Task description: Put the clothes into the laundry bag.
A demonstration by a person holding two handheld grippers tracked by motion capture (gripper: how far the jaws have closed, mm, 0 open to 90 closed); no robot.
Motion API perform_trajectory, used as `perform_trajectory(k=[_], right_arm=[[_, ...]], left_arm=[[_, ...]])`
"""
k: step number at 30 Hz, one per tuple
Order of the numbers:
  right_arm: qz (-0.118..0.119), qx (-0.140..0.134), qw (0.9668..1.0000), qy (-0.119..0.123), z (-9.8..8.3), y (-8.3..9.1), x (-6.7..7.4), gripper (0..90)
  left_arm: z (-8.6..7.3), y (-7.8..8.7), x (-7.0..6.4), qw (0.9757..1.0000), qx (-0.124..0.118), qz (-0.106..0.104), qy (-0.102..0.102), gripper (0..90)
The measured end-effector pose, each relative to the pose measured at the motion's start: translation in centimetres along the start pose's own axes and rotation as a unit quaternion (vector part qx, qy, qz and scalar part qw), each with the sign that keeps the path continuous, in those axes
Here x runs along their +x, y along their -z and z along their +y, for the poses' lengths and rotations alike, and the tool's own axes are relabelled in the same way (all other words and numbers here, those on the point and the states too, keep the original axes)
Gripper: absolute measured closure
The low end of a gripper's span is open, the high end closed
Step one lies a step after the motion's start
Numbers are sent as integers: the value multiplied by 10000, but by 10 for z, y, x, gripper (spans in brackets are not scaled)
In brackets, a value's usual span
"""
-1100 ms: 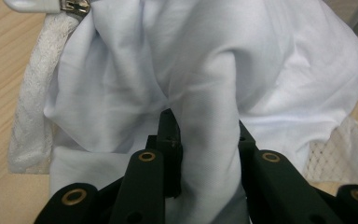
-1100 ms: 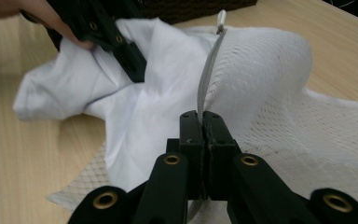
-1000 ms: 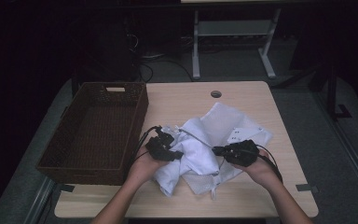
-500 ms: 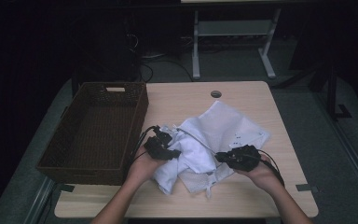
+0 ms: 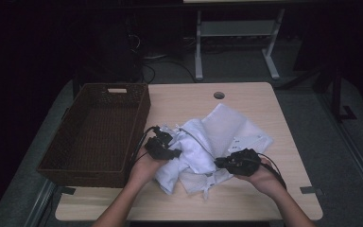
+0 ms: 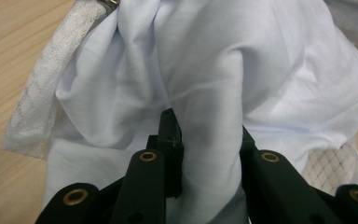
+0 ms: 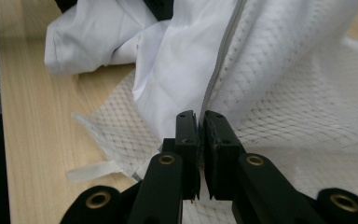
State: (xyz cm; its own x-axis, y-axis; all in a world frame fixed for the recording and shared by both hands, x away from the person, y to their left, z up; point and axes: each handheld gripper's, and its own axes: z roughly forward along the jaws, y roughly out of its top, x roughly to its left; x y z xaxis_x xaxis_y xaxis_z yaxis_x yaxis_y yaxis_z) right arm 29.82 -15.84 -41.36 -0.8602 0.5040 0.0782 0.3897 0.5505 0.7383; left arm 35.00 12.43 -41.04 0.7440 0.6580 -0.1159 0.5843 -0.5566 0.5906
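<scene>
Left tool (image 6: 205, 154): jaws closed on a thick fold of the soft white cloth garment (image 6: 223, 70), which bulges between the pads. Right tool (image 7: 201, 140): jaws all but together, pinching the edge of the white mesh laundry bag (image 7: 298, 93) just beside its grey zipper (image 7: 216, 74). In the high view the left tool (image 5: 163, 145) and right tool (image 5: 238, 161) stand well apart, the garment (image 5: 189, 156) bunched between them and lying partly in the mouth of the mesh bag (image 5: 236, 127), near the middle of the desk's near edge. Against the frame a second earlier, the right hand has drawn slightly toward the near edge, carrying the bag's rim with it; the left hand has kept its place. This suggests the opening is being stretched so the garment can be fed in or drawn out; which of the two cannot be told. A dark brown woven basket (image 5: 99, 132) stands along the left edge of the light wooden desk (image 5: 264, 94), apart from the cloth.
</scene>
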Motion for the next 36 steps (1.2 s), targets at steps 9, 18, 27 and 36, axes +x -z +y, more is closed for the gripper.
perform_trajectory(k=[9, 18, 27, 36], right_arm=[[82, -417, 9991, -5, 17, -6, 5, 860], [-91, -806, 9966, 140, 38, 0, 7, 866], [-422, -752, 9962, -73, 20, 12, -11, 866], [-510, -725, 9959, -182, 10, 18, -20, 865]], left_arm=[[4, -12, -13, 9999, 28, 102, -134, 734], [17, -23, -35, 9995, -237, -184, -113, 729], [17, -35, -41, 9985, -288, -325, -342, 537], [5, 2, -32, 9968, -521, -445, -414, 309]])
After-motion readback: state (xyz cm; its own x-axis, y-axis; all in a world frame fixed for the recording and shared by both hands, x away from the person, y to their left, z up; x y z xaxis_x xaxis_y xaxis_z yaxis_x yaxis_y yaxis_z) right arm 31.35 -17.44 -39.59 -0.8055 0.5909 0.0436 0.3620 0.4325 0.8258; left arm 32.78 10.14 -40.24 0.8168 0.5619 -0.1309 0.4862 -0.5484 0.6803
